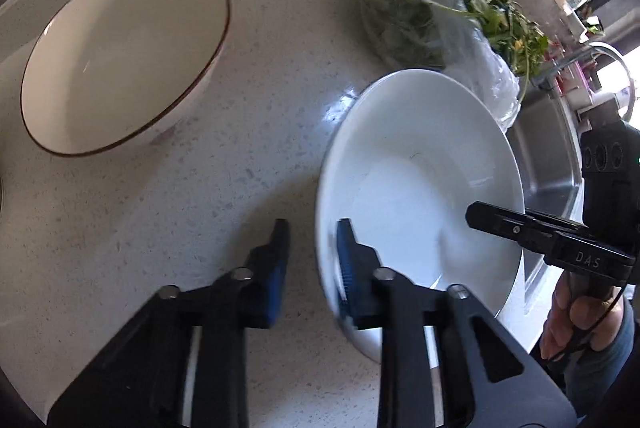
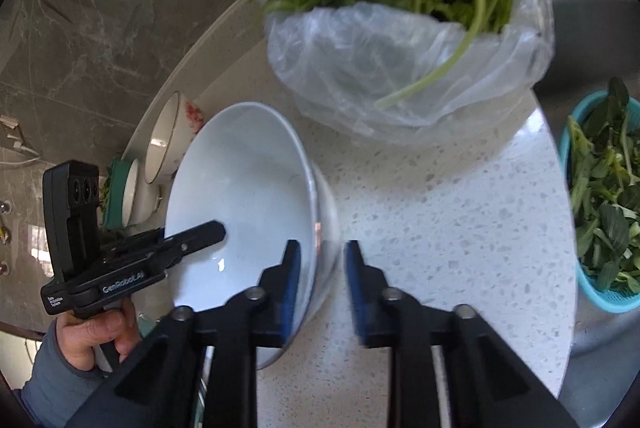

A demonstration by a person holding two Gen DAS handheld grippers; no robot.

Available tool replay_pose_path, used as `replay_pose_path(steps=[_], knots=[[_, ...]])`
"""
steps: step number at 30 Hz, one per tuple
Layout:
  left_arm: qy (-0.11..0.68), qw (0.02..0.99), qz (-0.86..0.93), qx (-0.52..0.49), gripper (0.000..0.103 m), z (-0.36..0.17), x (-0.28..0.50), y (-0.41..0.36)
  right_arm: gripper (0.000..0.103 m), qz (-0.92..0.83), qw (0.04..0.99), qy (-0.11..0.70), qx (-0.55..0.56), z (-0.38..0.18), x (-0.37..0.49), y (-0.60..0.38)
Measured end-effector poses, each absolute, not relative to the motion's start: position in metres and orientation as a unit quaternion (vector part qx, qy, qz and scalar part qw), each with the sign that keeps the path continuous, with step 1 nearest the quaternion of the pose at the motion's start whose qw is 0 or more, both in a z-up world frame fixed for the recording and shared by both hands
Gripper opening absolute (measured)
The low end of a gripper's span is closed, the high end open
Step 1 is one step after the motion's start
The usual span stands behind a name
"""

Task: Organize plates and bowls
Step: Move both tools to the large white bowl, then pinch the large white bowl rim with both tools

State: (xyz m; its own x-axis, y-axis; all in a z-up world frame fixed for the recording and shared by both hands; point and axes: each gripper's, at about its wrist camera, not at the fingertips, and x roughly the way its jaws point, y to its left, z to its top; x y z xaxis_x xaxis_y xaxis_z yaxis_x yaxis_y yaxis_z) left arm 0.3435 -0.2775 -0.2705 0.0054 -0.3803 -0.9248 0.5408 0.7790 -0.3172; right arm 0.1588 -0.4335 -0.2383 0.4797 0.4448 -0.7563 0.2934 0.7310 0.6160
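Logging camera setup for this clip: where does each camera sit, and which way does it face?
Left wrist: on the left gripper, facing the counter and brown-rimmed bowl; right gripper and hand show.
Right wrist: on the right gripper, facing bagged greens; left gripper and hand show.
Shared: the white bowl, both grippers straddling its rim.

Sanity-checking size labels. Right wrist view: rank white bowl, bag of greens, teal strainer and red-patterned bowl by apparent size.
1. bag of greens
2. white bowl, close behind; it sits nearer the camera, so true order with the bag is unsure
3. teal strainer, cut by the frame edge
4. red-patterned bowl, farthest, partly hidden
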Motion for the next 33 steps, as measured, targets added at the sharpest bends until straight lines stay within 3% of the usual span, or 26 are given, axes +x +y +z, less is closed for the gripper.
replay_pose_path(steps=[12,20,33], knots=[[0.615,0.714,-0.324,0.083,0.013,-0.261,0.323,-0.293,0.02,0.035,0.779,0.516,0.354,-0.234,0.157,-0.423],[0.625,0.705,-0.327,0.072,0.013,-0.238,0.267,-0.271,0.02,0.038,0.773,0.523,0.356,-0.218,0.129,-0.413],[0.642,0.691,-0.325,0.073,0.013,-0.261,0.196,-0.244,0.02,0.039,0.754,0.55,0.357,-0.23,0.08,-0.392]])
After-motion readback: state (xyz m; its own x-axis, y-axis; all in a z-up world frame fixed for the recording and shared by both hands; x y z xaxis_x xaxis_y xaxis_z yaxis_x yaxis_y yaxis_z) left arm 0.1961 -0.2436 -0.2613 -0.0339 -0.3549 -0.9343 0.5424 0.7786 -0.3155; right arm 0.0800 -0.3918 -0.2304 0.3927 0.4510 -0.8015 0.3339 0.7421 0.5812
